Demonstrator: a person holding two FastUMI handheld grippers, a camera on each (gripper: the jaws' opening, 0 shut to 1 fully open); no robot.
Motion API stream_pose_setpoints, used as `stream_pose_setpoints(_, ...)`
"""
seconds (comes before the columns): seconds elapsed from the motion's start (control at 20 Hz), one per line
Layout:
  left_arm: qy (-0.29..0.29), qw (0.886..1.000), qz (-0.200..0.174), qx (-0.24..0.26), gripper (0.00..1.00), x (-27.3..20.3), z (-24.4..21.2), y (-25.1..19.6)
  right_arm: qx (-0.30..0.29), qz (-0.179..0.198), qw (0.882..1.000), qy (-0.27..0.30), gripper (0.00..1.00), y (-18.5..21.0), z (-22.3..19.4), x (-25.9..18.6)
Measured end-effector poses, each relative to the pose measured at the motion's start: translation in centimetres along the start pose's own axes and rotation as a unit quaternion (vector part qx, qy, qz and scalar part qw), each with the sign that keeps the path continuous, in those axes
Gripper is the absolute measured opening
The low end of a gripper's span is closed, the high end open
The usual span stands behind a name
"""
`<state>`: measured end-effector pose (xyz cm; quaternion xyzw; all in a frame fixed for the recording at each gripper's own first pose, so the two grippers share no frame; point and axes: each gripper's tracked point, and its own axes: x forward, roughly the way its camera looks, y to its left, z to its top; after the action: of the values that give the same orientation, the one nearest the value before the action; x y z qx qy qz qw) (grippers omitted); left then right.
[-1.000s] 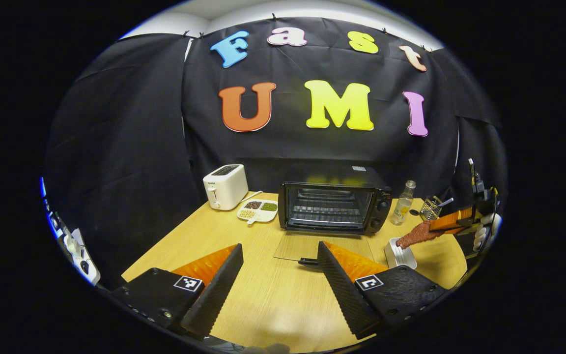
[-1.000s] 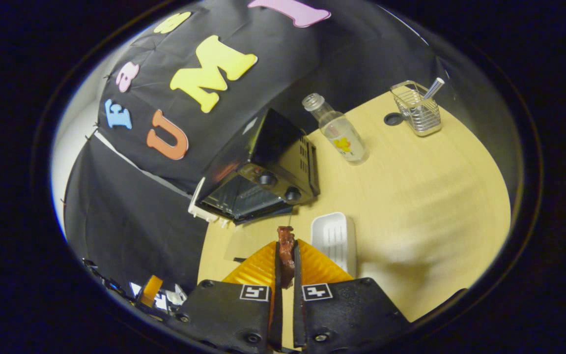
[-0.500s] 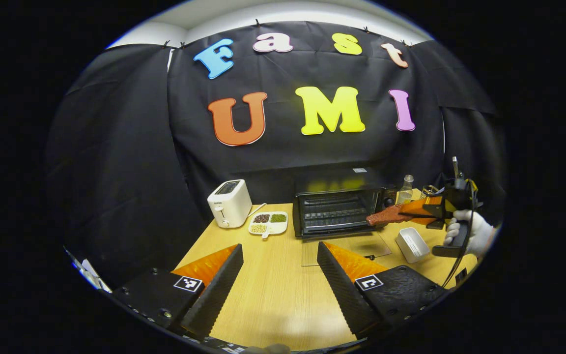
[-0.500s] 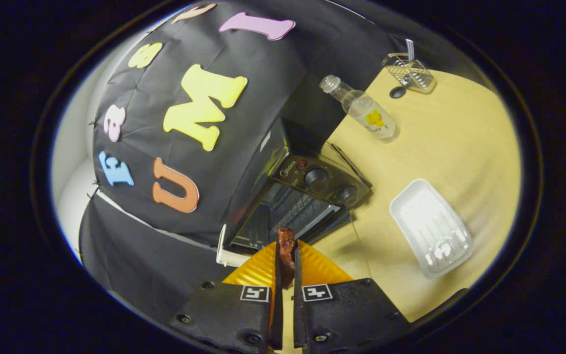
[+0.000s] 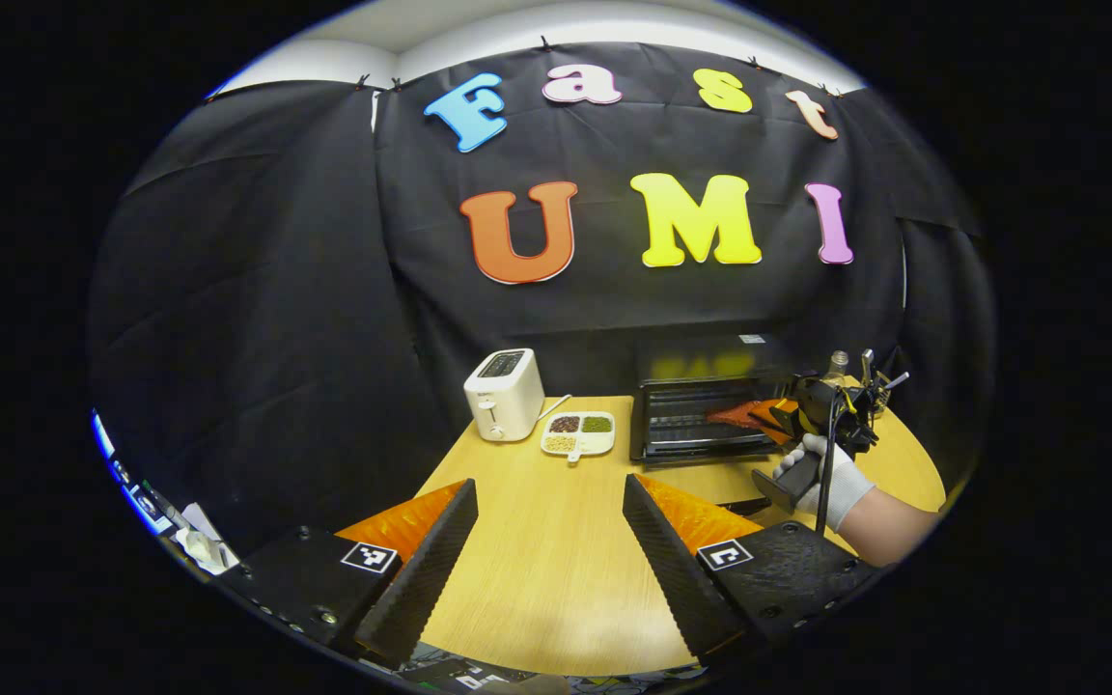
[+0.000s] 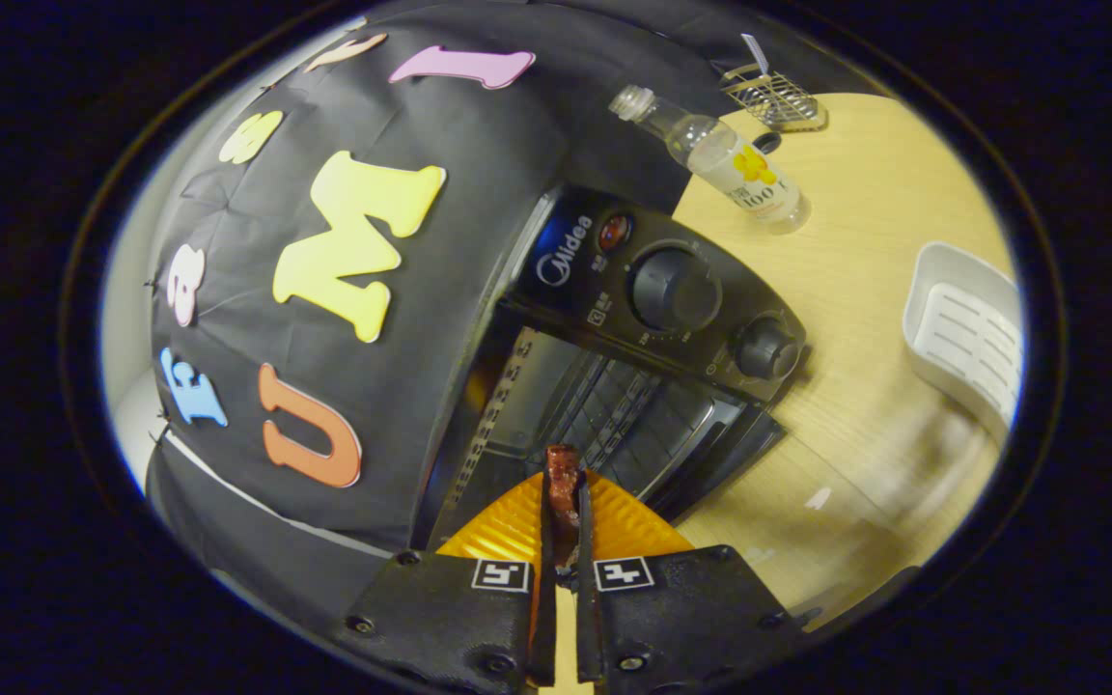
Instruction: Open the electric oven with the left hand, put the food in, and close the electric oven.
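The oven [image 6: 614, 386] stood at the back of the bench [image 5: 537, 541] with its door [image 5: 725, 483] dropped flat in front, so the cavity and its rack [image 6: 604, 410] lay open to the front. The right tongs [image 6: 564, 502] were clamped on the food [image 6: 562, 478], a thin reddish-brown strip held edge-up between both fingers with its tip sticking out past them. In the right gripper view that tip sat at the mouth of the cavity, just over the front of the rack; the long axis pointed inward, probably so the strip could slide in without catching the frame. In the left gripper view the same tongs [image 5: 780, 413], in a gloved hand [image 5: 831, 478], reached in from the right with the food [image 5: 735, 413] already before the rack.

The left tongs [image 5: 546, 541] hung well back from the oven, over bare bench, fingers spread wide and holding nothing. That seemed a waiting post: clear of the right arm's path, yet facing the door for the closing step.

A toaster [image 5: 503, 393] and a divided dish [image 5: 577, 433] stood left of the oven; a bottle [image 6: 720, 159], a wire basket [image 6: 773, 92] and a white tray [image 6: 966, 333] stood to its right, away from the door.

Judged from this, opening was done and the food was about to be laid on the rack; release and closing remained.
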<state>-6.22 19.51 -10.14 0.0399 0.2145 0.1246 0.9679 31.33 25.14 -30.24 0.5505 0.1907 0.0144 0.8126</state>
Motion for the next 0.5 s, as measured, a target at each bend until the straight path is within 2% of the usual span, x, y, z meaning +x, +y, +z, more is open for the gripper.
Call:
stream_pose_setpoints(0.1,0.008,1.000,0.014,-0.003,0.97,-0.1,-0.2,0.9,0.013,-0.010,1.000,-0.017,0.11,-0.5,-0.4,1.8)
stream_pose_setpoints(0.25,0.010,1.000,0.025,0.000,0.97,-0.6,-0.2,1.7,0.001,-0.028,0.999,-0.044,0.13,-1.4,-0.3,3.9)
stream_pose_setpoints(0.35,0.013,1.000,0.028,-0.005,0.97,-0.7,-0.3,2.0,-0.004,-0.021,0.999,-0.046,0.14,-1.2,-0.4,4.7)
stream_pose_setpoints(0.45,0.013,0.999,0.028,-0.007,0.97,-0.8,-0.3,2.0,-0.030,-0.032,0.998,-0.048,0.16,-1.5,-0.4,5.1)
stream_pose_setpoints(0.5,0.014,0.999,0.029,-0.007,0.97,-0.8,-0.5,1.9,-0.051,-0.046,0.997,-0.045,0.13,-2.1,-0.7,5.0)
